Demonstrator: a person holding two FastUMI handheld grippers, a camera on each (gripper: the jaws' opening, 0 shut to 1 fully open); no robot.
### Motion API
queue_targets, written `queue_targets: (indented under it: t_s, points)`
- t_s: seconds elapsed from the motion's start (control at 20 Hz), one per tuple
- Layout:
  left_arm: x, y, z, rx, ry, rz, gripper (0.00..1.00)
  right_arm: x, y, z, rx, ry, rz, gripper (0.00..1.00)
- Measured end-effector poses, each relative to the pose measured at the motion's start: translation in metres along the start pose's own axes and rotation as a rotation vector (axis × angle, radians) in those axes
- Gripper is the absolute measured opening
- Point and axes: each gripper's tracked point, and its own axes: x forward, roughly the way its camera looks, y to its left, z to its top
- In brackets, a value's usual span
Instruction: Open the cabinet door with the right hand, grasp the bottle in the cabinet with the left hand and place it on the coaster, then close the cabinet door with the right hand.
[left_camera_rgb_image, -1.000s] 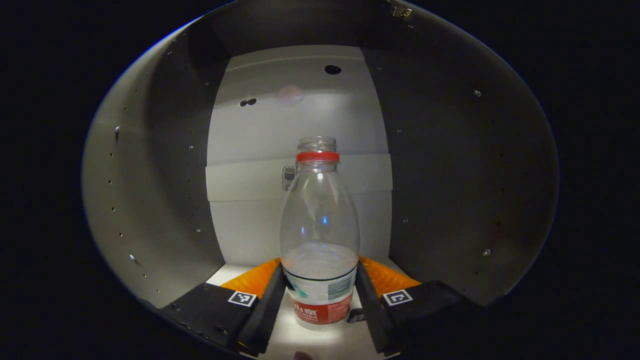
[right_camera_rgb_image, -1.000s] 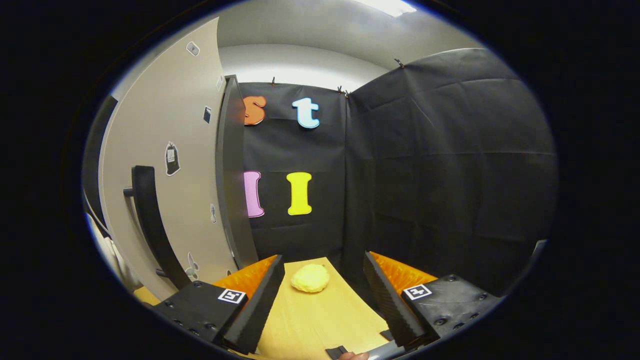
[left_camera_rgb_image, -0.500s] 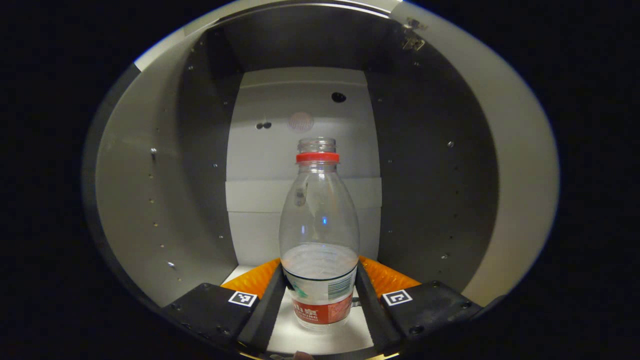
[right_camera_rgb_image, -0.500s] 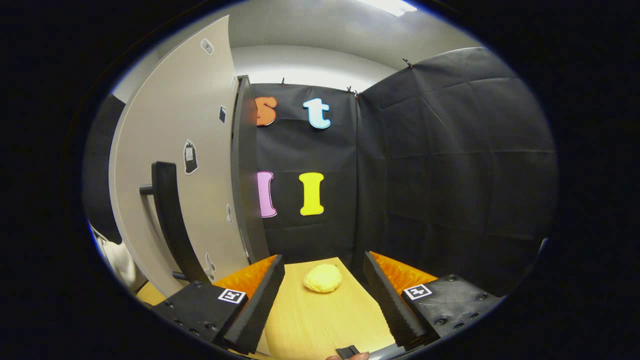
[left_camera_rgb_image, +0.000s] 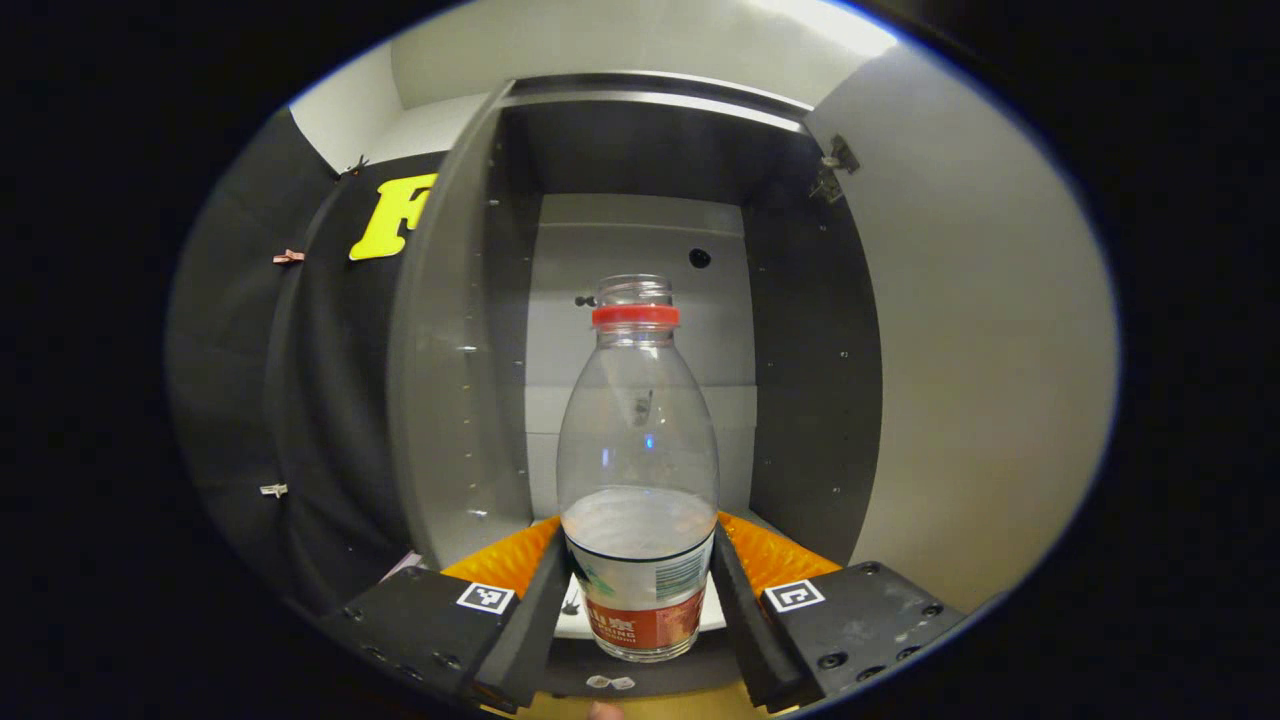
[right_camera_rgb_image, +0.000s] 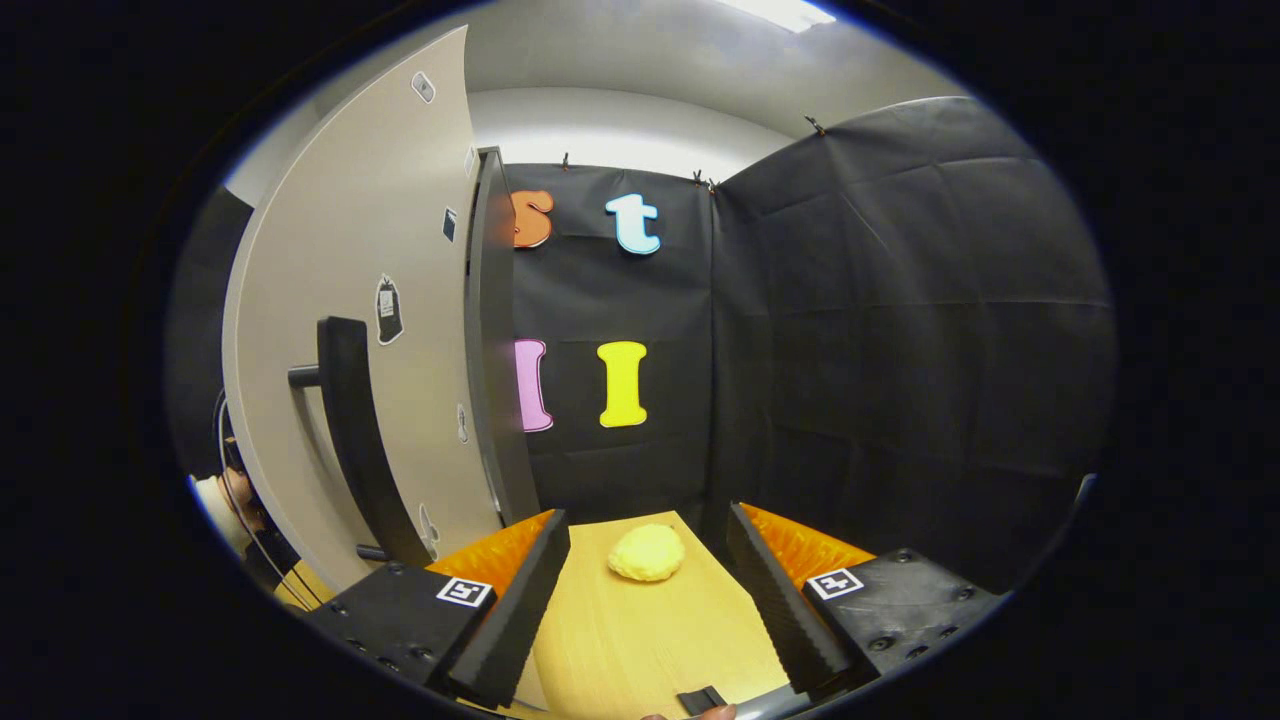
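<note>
The left gripper (left_camera_rgb_image: 640, 590) is clamped on the bottle (left_camera_rgb_image: 639, 470), upright with no cap, in front of the open cabinet (left_camera_rgb_image: 640, 380). Its red-and-white label carries writing too small to read. The right gripper (right_camera_rgb_image: 648, 590) hangs with jaws apart over a wooden table (right_camera_rgb_image: 640, 640), beside the open cabinet door (right_camera_rgb_image: 370, 340) with small stickers, a yellow lump (right_camera_rgb_image: 647, 552) ahead.
</note>
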Motion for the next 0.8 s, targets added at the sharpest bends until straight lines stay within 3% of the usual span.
queue_targets:
  t_s: [0.5, 0.8]
  points:
    - [-0.096, 0.089, -0.059, -0.012, 0.023, 0.049, 0.76, -0.004, 0.02, 0.02, -0.078, -0.102, -0.034, 0.98]
    - [-0.144, 0.118, -0.124, -0.004, 0.035, 0.026, 0.76, -0.005, 0.017, 0.023, -0.069, -0.129, -0.082, 0.96]
